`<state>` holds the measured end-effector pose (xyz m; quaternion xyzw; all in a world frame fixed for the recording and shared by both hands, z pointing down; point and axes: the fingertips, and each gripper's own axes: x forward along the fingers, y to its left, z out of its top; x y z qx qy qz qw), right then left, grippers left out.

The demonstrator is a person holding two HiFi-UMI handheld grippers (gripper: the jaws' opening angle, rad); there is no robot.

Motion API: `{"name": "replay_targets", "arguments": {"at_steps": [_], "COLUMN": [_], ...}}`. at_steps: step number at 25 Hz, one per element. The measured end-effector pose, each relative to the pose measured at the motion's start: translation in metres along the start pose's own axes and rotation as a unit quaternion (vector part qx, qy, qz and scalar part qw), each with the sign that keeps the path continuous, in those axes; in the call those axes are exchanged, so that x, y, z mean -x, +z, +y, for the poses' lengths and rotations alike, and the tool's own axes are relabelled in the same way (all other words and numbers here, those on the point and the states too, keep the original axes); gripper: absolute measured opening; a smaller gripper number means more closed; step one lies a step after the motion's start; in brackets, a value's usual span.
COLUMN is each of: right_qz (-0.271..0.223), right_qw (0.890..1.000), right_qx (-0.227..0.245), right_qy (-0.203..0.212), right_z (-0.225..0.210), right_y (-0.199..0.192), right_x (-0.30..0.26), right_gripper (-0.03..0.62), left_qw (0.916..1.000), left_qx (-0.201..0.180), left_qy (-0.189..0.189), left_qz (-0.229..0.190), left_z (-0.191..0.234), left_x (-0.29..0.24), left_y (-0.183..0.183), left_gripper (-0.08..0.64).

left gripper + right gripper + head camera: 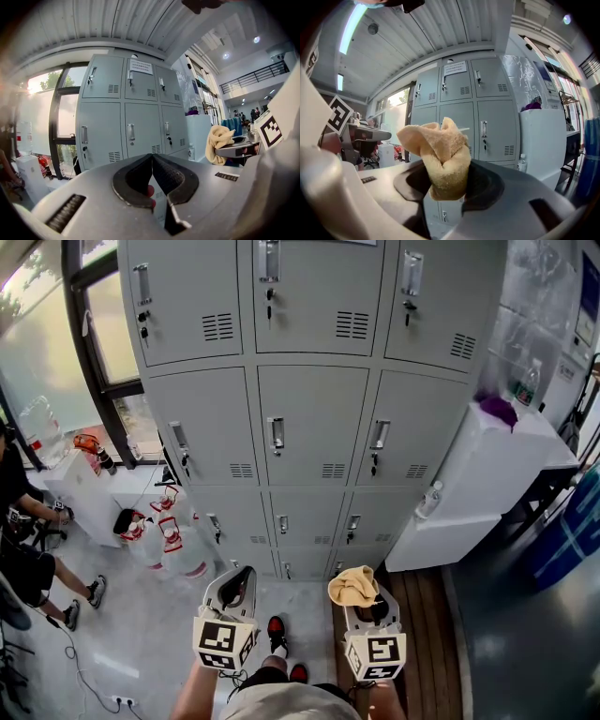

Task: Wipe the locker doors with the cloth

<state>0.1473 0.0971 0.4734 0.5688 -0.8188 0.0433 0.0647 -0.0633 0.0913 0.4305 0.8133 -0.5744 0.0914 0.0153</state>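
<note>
A bank of grey lockers [314, 381] stands ahead, three columns wide, each door with a handle and a vent. My right gripper [359, 598] is shut on a bunched tan cloth [353, 585], held low and well short of the doors. The cloth [439, 152] sticks up between the jaws in the right gripper view, with the lockers [471, 103] behind it. My left gripper [238, 585] is shut with nothing in it, level with the right one. In the left gripper view the lockers [129, 117] fill the middle and the cloth [218, 143] shows at the right.
A white cabinet [487, 474] with a purple thing on top stands against the lockers' right side, a bottle [428, 500] beside it. Red and white containers [164, 535] crowd the floor at the left. A person [23, 549] sits at the far left near a window [103, 334].
</note>
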Motion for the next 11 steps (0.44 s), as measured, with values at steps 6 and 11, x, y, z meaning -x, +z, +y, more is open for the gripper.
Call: {"name": "replay_targets", "arguments": {"at_steps": [6, 11], "right_qz": [-0.002, -0.002], "right_qw": [1.0, 1.0], "right_qx": [-0.003, -0.003], "right_qy": [-0.001, -0.001], "right_z": [0.0003, -0.0006], "right_y": [0.0002, 0.0004], "right_x": [-0.0002, 0.001], "right_gripper": [0.184, 0.184], "left_qw": [1.0, 1.0], "left_qx": [0.0, 0.0], "left_qy": [0.001, 0.0], "left_qz": [0.004, 0.005], "left_z": [0.0007, -0.0012], "left_x": [0.0013, 0.0013], "left_y": [-0.0032, -0.0036], "left_gripper": [0.023, 0.023]}}
